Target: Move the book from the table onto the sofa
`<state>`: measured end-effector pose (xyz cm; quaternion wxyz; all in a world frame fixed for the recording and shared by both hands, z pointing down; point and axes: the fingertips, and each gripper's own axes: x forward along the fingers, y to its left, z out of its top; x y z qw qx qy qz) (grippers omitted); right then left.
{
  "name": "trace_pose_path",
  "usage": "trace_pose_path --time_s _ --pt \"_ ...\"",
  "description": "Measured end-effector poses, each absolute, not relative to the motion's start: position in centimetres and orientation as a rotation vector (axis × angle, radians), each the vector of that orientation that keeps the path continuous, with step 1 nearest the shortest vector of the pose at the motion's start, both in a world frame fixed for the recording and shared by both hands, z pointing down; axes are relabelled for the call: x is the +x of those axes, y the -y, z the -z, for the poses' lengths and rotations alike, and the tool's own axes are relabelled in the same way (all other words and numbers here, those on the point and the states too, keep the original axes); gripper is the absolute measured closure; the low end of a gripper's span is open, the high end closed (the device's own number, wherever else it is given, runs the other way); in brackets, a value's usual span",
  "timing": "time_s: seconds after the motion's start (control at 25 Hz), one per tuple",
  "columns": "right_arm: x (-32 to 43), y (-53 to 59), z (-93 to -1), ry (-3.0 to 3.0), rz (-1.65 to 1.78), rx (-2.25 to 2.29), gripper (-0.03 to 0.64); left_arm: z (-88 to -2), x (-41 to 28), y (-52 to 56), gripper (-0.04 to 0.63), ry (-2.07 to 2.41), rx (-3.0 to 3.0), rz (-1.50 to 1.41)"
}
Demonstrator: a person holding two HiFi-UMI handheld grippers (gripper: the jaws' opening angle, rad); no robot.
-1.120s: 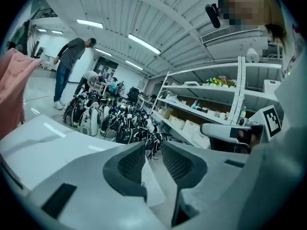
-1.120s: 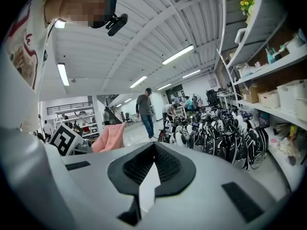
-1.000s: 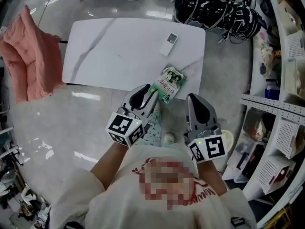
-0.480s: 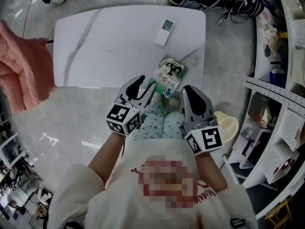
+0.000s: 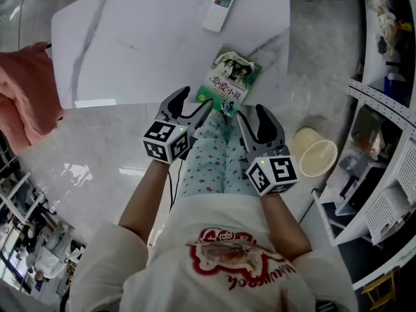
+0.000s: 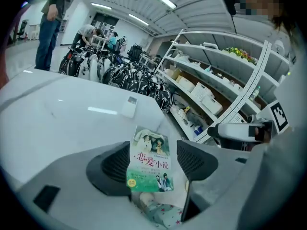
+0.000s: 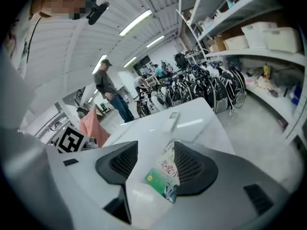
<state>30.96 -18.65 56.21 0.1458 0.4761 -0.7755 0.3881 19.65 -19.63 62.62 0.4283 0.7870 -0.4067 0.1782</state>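
Observation:
The book (image 5: 231, 77), a green-covered paperback with people on its cover, lies flat near the front right edge of the white marble table (image 5: 130, 51). My left gripper (image 5: 192, 105) hangs just short of the book's near corner. Its jaws are opening and nothing is between them. My right gripper (image 5: 253, 117) is beside it on the right, over the table's edge, its jaws also opening on nothing. In the left gripper view the book (image 6: 148, 164) shows beyond the left gripper (image 6: 153, 147). The right gripper view shows the book (image 7: 165, 176) past the right gripper (image 7: 156, 147).
A white remote (image 5: 220, 9) lies further back on the table. A pink cloth (image 5: 26, 96) hangs at the left. A cream bowl (image 5: 315, 156) stands on the floor at the right beside shelves (image 5: 390, 174). The person's star-patterned trouser legs (image 5: 214, 164) are below the grippers.
Both grippers have sunk towards the table's front edge and the book. Their jaws, nearly together before, now stand apart. The book has not moved on the table.

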Motion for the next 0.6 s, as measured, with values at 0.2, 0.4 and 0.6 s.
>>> trace_pose_path --time_s 0.2,0.4,0.6 --pt "31.6 15.8 -64.0 2.076 -1.334 1.387 0.377 -67.5 20.6 19.1 0.305 0.972 1.955 -0.513" --pt "32.1 13.7 -69.7 1.963 -1.467 1.366 0.361 -71.6 20.9 18.8 0.305 0.973 1.908 -0.574" --pt "32.0 12.0 -73.1 1.872 -1.686 1.319 0.357 -73.8 21.3 17.4 0.305 0.959 1.879 -0.604"
